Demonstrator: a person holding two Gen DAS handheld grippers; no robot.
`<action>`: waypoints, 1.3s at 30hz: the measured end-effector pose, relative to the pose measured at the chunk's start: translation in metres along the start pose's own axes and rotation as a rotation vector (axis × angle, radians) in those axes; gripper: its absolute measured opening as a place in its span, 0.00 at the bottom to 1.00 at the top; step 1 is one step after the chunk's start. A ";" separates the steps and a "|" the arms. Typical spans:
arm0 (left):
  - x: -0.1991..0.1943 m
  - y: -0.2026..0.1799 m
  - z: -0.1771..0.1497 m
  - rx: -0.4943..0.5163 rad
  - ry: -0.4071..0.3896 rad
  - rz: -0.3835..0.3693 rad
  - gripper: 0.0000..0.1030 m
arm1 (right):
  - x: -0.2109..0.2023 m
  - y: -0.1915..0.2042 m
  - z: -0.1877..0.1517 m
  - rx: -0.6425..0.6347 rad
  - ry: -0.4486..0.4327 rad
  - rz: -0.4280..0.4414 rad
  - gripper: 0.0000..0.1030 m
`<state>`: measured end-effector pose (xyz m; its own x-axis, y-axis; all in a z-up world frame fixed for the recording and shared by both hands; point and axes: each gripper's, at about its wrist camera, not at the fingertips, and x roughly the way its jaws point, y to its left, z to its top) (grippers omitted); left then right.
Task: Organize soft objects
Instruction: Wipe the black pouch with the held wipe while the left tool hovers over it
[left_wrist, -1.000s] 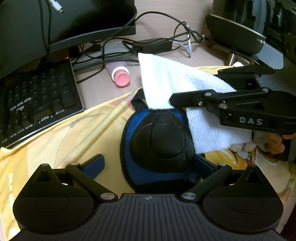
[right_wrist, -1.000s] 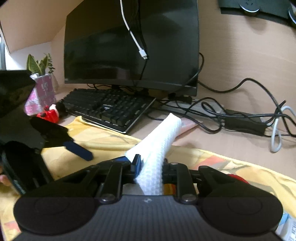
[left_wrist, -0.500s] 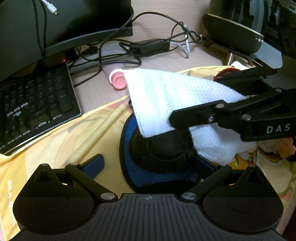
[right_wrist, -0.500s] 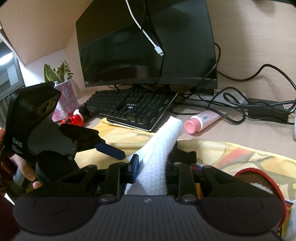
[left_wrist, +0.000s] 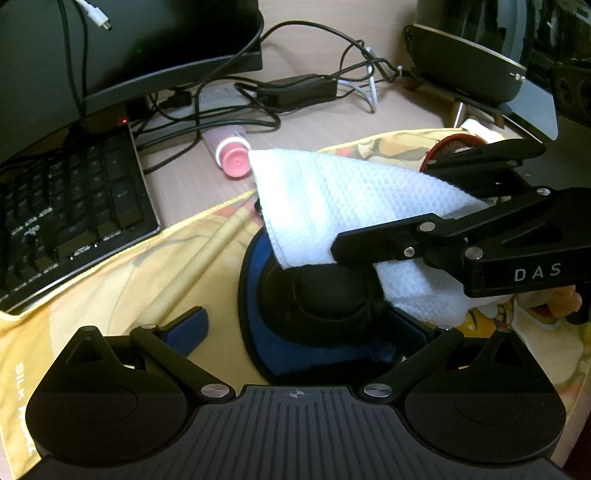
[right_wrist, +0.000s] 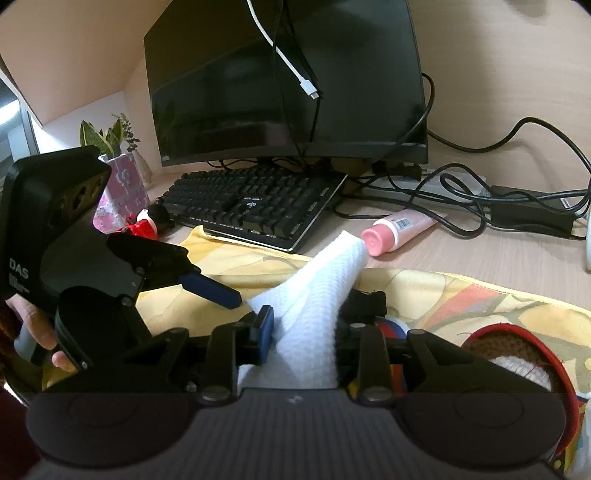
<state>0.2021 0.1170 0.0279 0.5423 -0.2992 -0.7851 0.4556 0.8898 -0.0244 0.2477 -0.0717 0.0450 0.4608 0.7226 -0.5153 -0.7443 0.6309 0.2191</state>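
right gripper (right_wrist: 304, 326): fingers opening, white waffle-weave cloth (left_wrist: 343, 199) between them | left gripper (left_wrist: 295, 325): fingers wide apart, empty, over black-and-blue padded eye mask (left_wrist: 314, 306)

Black grippers, white "DAS" lettering, silver screws, blue fingers (left_wrist: 186, 326).

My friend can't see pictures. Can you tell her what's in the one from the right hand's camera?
The right hand-held gripper has a white cloth between its fingers, and its jaws are opening. The cloth pokes up over a yellow mat on a desk. The left hand-held gripper is open, and a black keyboard, dark monitor and pink tube sit behind.
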 end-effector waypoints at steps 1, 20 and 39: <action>0.000 0.000 0.000 0.000 -0.001 0.000 1.00 | 0.000 0.000 0.000 -0.001 -0.002 -0.003 0.31; -0.001 -0.004 -0.003 -0.006 -0.014 0.015 1.00 | 0.003 0.010 -0.005 -0.131 -0.009 -0.166 0.24; -0.003 -0.004 -0.011 0.009 -0.066 0.004 1.00 | 0.002 0.007 -0.006 -0.067 -0.017 -0.089 0.22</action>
<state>0.1908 0.1186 0.0239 0.5895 -0.3178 -0.7426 0.4595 0.8880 -0.0153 0.2401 -0.0672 0.0406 0.5346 0.6695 -0.5158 -0.7302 0.6732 0.1171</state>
